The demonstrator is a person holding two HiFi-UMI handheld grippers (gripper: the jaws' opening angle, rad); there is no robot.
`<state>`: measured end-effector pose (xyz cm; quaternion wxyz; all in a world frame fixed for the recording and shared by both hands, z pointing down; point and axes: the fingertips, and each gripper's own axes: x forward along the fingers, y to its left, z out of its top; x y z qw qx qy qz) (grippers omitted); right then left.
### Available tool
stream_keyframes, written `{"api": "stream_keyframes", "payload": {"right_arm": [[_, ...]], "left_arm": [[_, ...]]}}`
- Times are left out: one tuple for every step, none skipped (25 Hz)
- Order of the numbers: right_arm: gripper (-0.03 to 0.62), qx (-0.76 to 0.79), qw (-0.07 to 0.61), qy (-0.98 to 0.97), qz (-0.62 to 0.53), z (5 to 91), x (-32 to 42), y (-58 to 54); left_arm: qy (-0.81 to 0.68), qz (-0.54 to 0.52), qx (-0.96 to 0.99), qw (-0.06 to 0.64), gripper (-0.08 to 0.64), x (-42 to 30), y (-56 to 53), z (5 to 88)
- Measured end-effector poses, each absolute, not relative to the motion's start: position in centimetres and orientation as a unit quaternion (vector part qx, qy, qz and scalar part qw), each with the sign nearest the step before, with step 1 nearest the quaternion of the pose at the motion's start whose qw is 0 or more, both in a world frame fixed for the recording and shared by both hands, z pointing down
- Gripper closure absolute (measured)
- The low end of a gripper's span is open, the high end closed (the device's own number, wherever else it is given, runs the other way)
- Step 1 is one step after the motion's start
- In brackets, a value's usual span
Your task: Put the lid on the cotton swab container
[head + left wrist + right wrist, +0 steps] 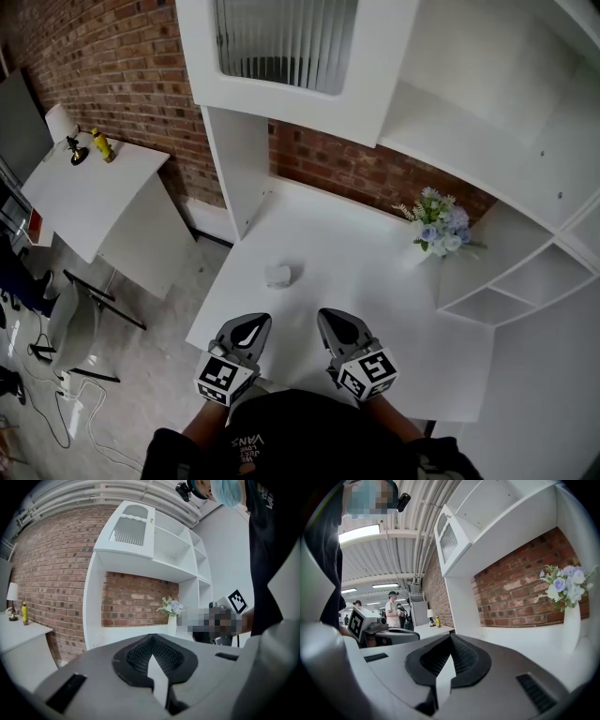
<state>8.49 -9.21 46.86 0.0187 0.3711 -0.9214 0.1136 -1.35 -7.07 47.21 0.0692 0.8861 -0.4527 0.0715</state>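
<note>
Ahead of us on the white desk stands one small whitish thing, which we take for the cotton swab container. It sits towards the desk's left edge, nearer the front edge than the brick wall behind. It is too small for us to tell whether a lid is on it, and we cannot pick out a separate lid.

A white vase of pale flowers stands at the back right corner, against the side of the open shelves and well apart from the container. A cupboard door with ribbed glass hangs above the back of the desk. Off the left edge stands a lower side table with a small lamp and a yellow bottle at its far end.

We hold both grippers just over the desk's front edge, side by side and apart from each other. The left gripper is nearest the container but does not touch it. Its jaws are pressed together with nothing between them. The right gripper has its jaws closed too, and it is empty.
</note>
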Motion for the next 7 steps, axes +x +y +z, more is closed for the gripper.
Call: {"api": "stream_keyframes", "payload": {"right_arm": [[0.594,0.37,0.019,-0.922,0.115,46.92,8.43,-9.24],[0.594,0.369,0.019,-0.922,0.115,46.94,8.37,-9.29],[0.594,0.369,0.02,-0.922,0.115,46.9,8.3,-9.36],[0.594,0.369,0.022,-0.922,0.115,46.86,8.23,-9.42],[0.594,0.37,0.023,-0.922,0.115,46.85,8.17,-9.48],[0.594,0.37,0.024,-0.922,0.114,46.87,8.11,-9.52],[0.594,0.37,0.025,-0.922,0.113,46.9,8.05,-9.57]], "left_arm": [[-0.452,0.072,0.886,0.069,0.554,-1.33,-7.14,47.23],[-0.451,0.073,0.887,0.068,0.554,-1.34,-7.25,47.22],[-0.451,0.073,0.887,0.067,0.554,-1.35,-7.37,47.2],[-0.45,0.074,0.888,0.066,0.554,-1.37,-7.49,47.18],[-0.448,0.074,0.888,0.065,0.554,-1.4,-7.59,47.17],[-0.447,0.075,0.889,0.065,0.554,-1.44,-7.68,47.18],[-0.445,0.077,0.89,0.065,0.554,-1.48,-7.76,47.2]]}}
